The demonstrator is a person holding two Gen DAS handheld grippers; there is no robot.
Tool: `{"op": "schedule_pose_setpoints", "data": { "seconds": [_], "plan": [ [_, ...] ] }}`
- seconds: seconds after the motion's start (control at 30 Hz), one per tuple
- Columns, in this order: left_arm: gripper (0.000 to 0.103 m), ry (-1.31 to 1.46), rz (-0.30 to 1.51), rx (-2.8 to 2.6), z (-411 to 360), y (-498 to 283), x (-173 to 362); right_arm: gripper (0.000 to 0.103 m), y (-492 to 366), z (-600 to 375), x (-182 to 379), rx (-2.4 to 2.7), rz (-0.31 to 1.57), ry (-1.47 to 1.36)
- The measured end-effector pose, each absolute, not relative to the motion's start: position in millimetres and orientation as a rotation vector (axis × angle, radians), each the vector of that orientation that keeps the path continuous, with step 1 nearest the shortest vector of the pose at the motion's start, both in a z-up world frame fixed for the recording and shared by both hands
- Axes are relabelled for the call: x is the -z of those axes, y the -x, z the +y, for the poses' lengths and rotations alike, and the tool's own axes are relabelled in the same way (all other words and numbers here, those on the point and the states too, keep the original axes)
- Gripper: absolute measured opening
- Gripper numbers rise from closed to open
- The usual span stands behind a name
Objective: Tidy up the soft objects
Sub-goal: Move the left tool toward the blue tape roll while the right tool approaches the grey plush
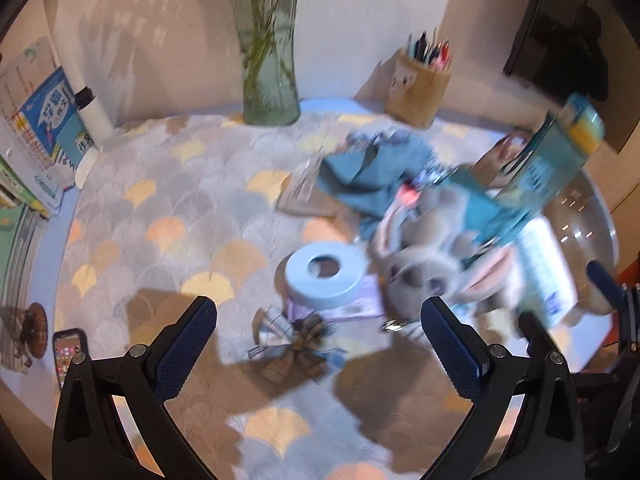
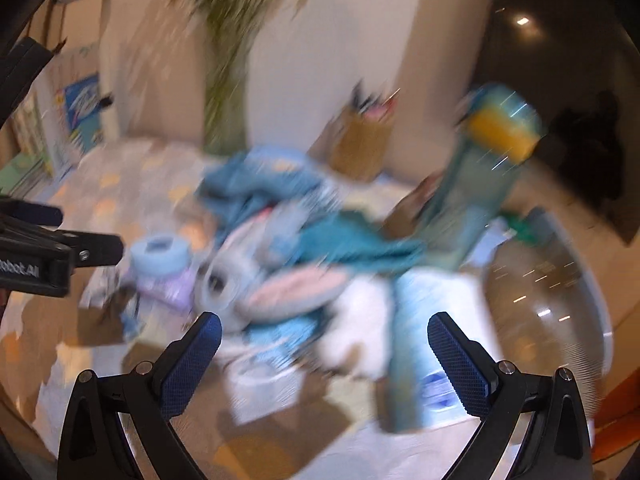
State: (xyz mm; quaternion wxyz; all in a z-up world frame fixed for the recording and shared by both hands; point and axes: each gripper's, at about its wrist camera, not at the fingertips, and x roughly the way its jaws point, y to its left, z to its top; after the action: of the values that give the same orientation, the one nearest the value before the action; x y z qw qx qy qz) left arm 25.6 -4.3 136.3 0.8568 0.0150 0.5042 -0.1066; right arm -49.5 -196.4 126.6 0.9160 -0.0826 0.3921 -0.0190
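A grey plush rabbit with pink ears lies on the patterned tablecloth, on a heap with a blue cloth and a teal cloth. In the blurred right wrist view the rabbit lies beside something white and fluffy. My left gripper is open and holds nothing, low over the table, just in front of a pale blue tape roll. My right gripper is also open and holds nothing, close in front of the heap.
A teal bottle with a yellow cap leans over the heap. A glass bowl sits at the right, with a blue-and-white packet beside it. At the back stand a vase and a pen holder. Books and a phone are at the left.
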Motion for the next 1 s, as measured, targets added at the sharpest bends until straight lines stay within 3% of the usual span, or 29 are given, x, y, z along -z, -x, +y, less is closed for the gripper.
{"op": "schedule_pose_setpoints", "data": {
  "seconds": [0.27,1.0],
  "plan": [
    [0.102,-0.11,1.076,0.266,-19,-23,-180,0.103,25,-217,-164,-0.018,1.132,-0.029],
    [0.098,-0.066,1.147,0.31,-24,-1,-161,0.103,36,-209,-184,0.062,1.072,0.045]
  ]
}}
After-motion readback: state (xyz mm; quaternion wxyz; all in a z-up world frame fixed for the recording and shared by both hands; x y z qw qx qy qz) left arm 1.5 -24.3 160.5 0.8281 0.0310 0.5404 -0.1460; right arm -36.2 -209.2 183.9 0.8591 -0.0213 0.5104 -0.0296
